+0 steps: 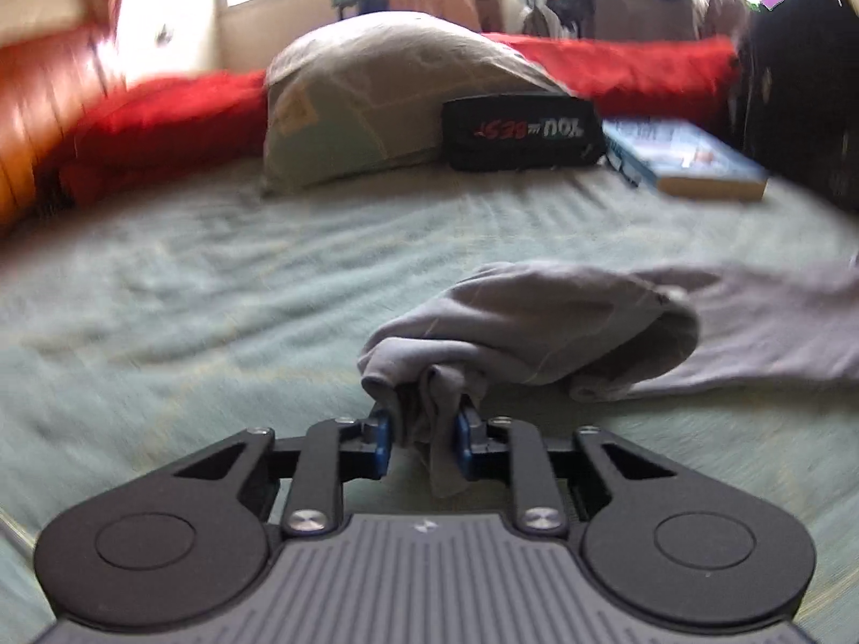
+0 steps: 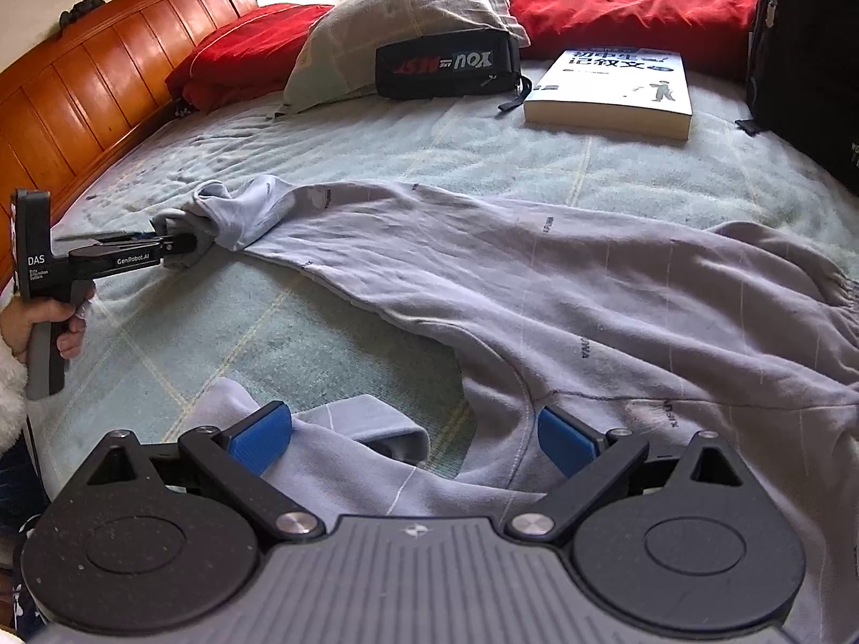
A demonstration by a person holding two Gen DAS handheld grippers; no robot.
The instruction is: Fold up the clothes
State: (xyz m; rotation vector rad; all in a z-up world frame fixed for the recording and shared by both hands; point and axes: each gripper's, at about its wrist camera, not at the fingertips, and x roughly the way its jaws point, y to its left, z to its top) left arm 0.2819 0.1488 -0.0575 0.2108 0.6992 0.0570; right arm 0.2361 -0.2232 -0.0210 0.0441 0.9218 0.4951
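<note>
The left tongs [image 1: 421, 440] pinched one trouser-leg [image 2: 376, 247] cuff [image 1: 429, 375], the leg running rightward toward the gaping right tongs [image 2: 416, 443] over the other leg.

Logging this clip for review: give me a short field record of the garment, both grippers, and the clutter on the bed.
garment: grey cotton sweatpants, spread on the pale green bedspread
left gripper: jaws shut on a bunched leg cuff
right gripper: jaws open, above the other leg, gripping nothing
clutter: white paperback book, black zip pouch, grey pillow, red cushions
</note>
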